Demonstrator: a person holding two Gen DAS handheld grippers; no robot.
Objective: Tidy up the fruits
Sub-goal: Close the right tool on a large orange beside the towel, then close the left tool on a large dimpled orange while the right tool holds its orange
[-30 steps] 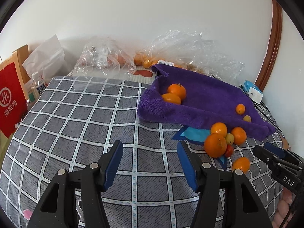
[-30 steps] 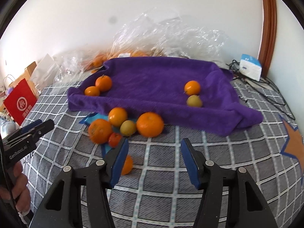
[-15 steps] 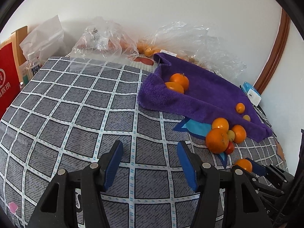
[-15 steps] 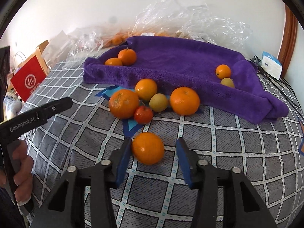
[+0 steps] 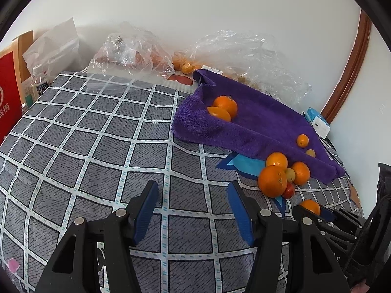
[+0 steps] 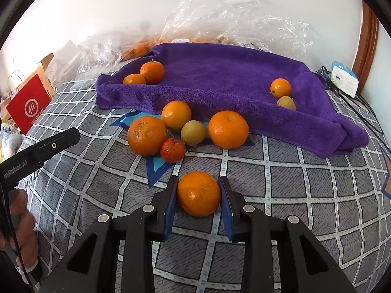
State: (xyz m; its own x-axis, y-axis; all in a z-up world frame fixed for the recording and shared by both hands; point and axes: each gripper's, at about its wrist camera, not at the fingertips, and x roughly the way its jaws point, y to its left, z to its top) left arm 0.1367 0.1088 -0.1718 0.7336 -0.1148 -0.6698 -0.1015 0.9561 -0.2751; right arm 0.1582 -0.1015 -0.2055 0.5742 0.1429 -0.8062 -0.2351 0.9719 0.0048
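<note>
5 fruits (image 6: 180,129) in front of towel (image 6: 220,83) | 4 on towel | 1 orange (image 6: 198,193) btw right tongs (image 6: 198,195)

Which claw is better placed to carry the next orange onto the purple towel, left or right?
Right. The right claw has just been closing and its blue pads now flank the lone orange on the bedspread. The left claw stands open over bare checkered fabric, away from the fruit and the purple towel.

The left gripper (image 5: 193,210) hangs over the checked bedcover (image 5: 97,146), jaws apart with nothing between them. Off to the right, the right gripper (image 5: 315,213) has an orange (image 5: 309,206) between its fingers. Five fruits (image 5: 281,178) cluster just beside a purple towel (image 5: 256,122), which holds two oranges at its left end and two small fruits at the right.
</note>
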